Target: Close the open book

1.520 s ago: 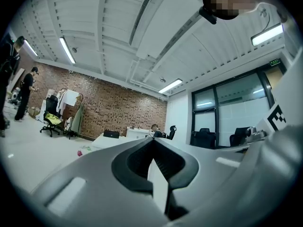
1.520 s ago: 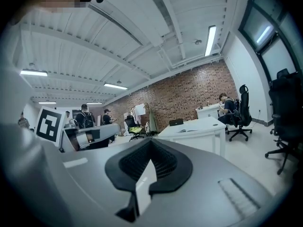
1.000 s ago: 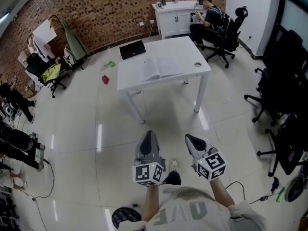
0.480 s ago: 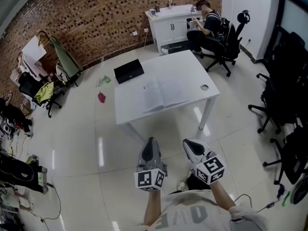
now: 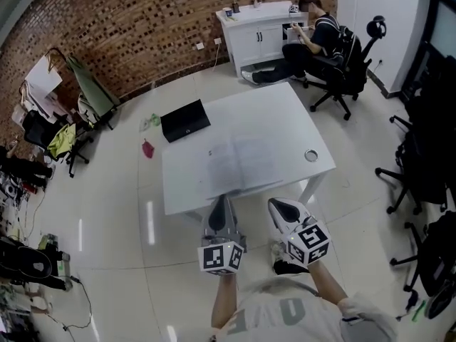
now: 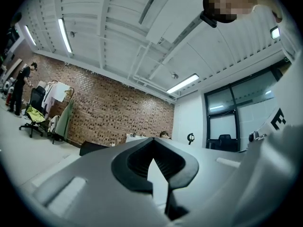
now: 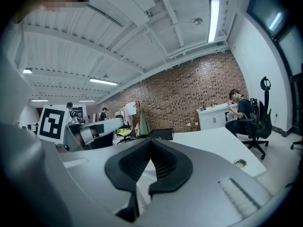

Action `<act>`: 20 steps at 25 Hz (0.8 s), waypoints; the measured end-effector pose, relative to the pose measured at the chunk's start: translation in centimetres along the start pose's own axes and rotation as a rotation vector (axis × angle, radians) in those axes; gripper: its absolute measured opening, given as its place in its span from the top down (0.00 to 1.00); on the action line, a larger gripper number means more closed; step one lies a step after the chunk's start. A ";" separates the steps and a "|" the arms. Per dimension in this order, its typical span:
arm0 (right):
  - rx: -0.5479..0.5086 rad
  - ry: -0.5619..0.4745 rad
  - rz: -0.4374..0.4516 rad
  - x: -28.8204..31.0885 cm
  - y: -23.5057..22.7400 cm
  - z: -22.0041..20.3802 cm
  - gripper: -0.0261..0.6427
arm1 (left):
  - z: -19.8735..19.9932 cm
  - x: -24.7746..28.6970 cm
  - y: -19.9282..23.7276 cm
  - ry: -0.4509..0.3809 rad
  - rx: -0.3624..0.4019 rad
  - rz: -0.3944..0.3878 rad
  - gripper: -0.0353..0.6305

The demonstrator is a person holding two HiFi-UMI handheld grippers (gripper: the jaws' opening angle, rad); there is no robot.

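Underfoot, item one: floor. Risk, as judged: a slip on the tiles would jolt both claws off line. Pale tiles, glossy, streaked with glare.

Item two: worktop, directly ahead of the person, its near edge just beside both claws. Risk: a claw carried in low could knock that edge instead of clearing it. White rectangular slab, smooth, matt.

Item three: open book, lying flat and pages up near the middle of the worktop, toward its near side; not yet closed. Risk: a narrow tip pushing a single leaf rather than a cover could crease or tear the paper. On so smooth a top the whole book may slide instead of folding shut. Thin pale paper, low contrast against the white; print too faint to read.

Item four: black slab, possibly a closed laptop, at the far left corner, well apart from the book. Risk slight. Flat, dark, dull finish.

Item five: left claw and right claw. Each is pressed together at the tips with nothing between. Risk: tips in this state cannot pinch a cover and can only nudge. Grey moulded shells; ribbed black pads.

Item six: round fitting, by the worktop's right edge, apart from the book. Small grey ring.
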State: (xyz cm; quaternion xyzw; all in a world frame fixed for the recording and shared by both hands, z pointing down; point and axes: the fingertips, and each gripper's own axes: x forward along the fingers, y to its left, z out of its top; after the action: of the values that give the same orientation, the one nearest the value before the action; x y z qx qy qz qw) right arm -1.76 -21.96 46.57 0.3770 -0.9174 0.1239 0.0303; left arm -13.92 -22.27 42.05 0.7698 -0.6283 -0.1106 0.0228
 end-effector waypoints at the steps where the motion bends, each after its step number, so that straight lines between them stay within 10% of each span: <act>1: 0.000 -0.001 0.008 1.1 -1.0 0.5 0.95 | 0.0 1.5 0.3 -0.004 0.003 0.007 0.93; 20: 0.008 0.015 0.044 12.5 -5.4 3.1 0.95 | 1.0 10.7 3.9 -0.001 0.035 -0.002 0.93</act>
State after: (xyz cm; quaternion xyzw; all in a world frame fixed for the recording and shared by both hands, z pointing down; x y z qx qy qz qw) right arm -6.74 -34.98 46.53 0.3560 -0.9247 0.1311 0.0330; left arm -15.87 -33.37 40.28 0.7708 -0.6292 -0.1001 0.0090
